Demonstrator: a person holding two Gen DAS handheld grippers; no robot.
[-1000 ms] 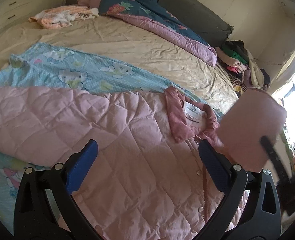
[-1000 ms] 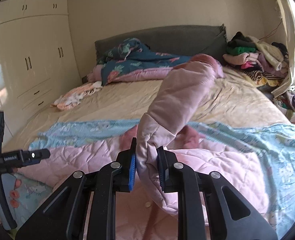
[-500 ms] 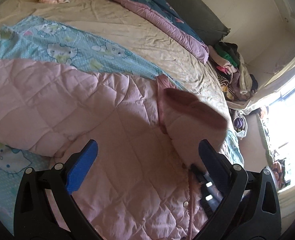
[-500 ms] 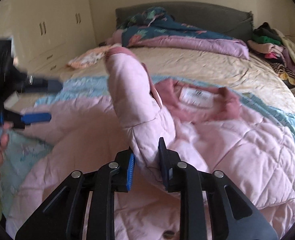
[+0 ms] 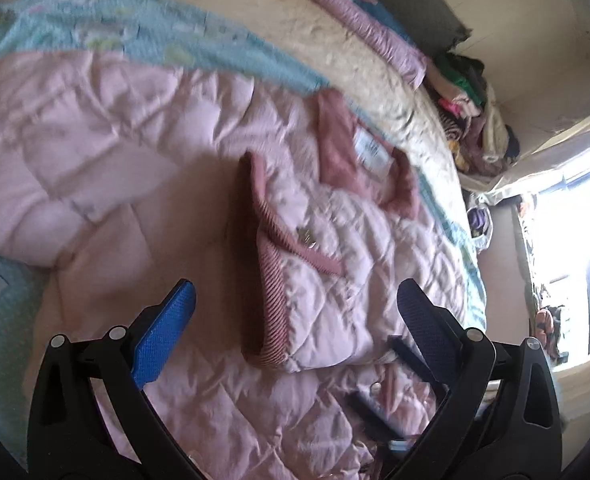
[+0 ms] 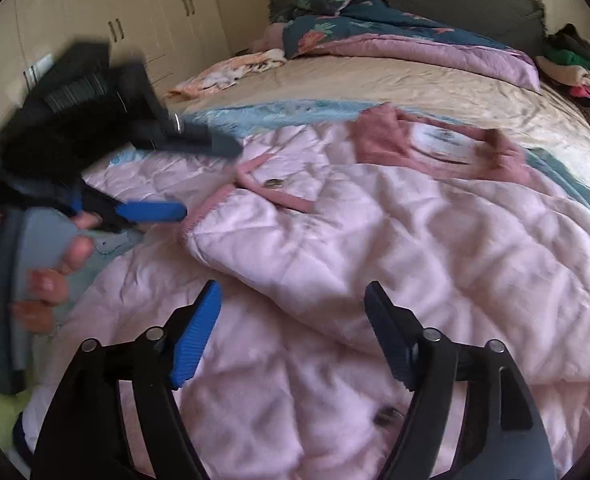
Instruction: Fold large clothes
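Your bed (image 6: 435, 76) carries the pink quilted jacket (image 5: 199, 412), spread flat over a blue sheet (image 5: 215, 56) with its collar toward the headboard. One sleeve (image 5: 319, 280) is already folded across the chest, cuff inward. As I judge it, the other sleeve and the body folds remain. Your left tongs (image 5: 295, 320) and right tongs (image 6: 293, 320) both hover spread apart, holding nothing.
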